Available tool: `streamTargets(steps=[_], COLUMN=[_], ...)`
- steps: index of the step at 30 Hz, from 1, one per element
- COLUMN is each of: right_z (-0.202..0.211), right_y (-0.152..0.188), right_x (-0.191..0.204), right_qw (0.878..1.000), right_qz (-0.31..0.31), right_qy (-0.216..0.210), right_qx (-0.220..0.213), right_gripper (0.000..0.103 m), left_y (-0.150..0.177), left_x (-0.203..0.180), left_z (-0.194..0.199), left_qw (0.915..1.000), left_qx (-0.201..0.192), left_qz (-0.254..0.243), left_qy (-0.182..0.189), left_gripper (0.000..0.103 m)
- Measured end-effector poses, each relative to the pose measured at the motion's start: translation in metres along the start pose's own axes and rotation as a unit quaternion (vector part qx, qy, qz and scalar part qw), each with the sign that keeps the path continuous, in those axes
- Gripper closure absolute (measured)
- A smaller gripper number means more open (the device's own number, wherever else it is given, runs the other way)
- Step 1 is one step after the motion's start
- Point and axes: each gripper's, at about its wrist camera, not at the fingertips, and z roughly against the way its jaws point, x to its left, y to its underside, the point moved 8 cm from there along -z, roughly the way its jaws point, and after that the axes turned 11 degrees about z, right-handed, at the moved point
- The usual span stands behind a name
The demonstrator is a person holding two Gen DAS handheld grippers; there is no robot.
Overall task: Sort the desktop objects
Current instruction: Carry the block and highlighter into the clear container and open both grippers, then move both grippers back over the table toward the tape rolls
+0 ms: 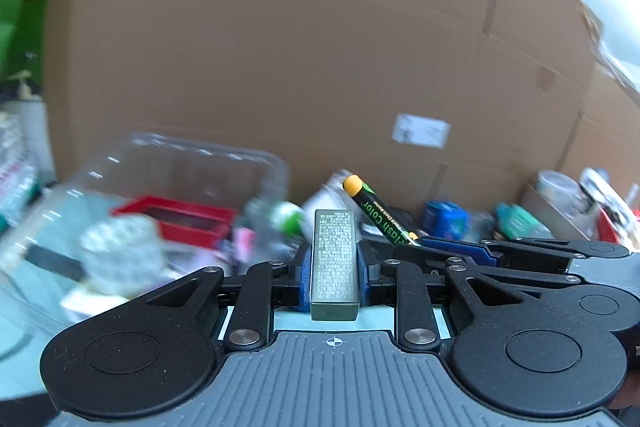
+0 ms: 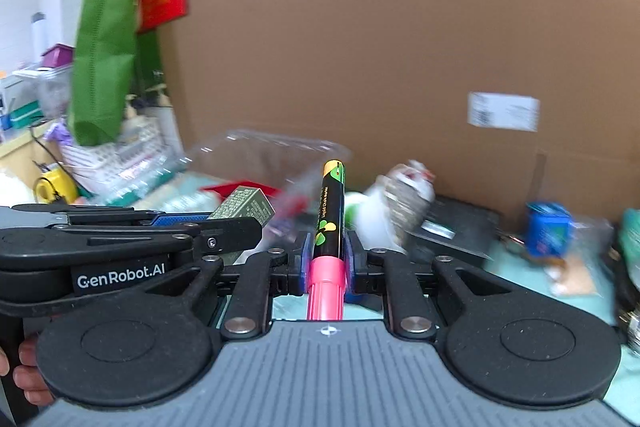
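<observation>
**Both grippers loaded above a crowded desk**

Cardboard box (image 1: 300,47) fills the background in both views, a white label (image 2: 503,111) stuck to its face. In front of it, a clear plastic container (image 1: 180,163), blurred, with a red tray (image 1: 176,219) lying low beside it. Green bag (image 2: 102,55) hangs at left in the right wrist view. Blue carton (image 2: 547,229) stands near the box's foot.

Left gripper (image 1: 334,267): blue pads closed tight on a small grey-green box (image 1: 334,259) covered in fine print, lying lengthwise between them, off the desk.

Right gripper (image 2: 326,263): fingers closed on a marker (image 2: 330,227), black barrel, pink cap toward the camera, yellow tip pointing away.

The two grippers sit side by side, close together.
</observation>
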Motion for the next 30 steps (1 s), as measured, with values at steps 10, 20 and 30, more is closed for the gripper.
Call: streamTargets(steps=[10, 20, 30], right_z=[-0.072, -0.108, -0.096], right_y=[-0.034, -0.029, -0.029], right_x=[0.058, 0.081, 0.056], right_qw=[0.999, 0.997, 1.0], right_qz=[0.003, 0.013, 0.009], right_qy=[-0.049, -0.061, -0.013], right_qx=[0.019, 0.04, 0.009], right_gripper=[0.083, 0.082, 0.013], left_y=[-0.034, -0.028, -0.032], left_x=[0.083, 0.128, 0.142], left_z=[-0.002, -0.01, 0.003], left_qw=[0.9984, 0.9967, 0.993], left_qx=[-0.001, 0.009, -0.03], left_qz=[0.015, 0.042, 0.107], left_qy=[-0.055, -0.069, -0.04], left_gripper=[0.083, 0.052, 0.0])
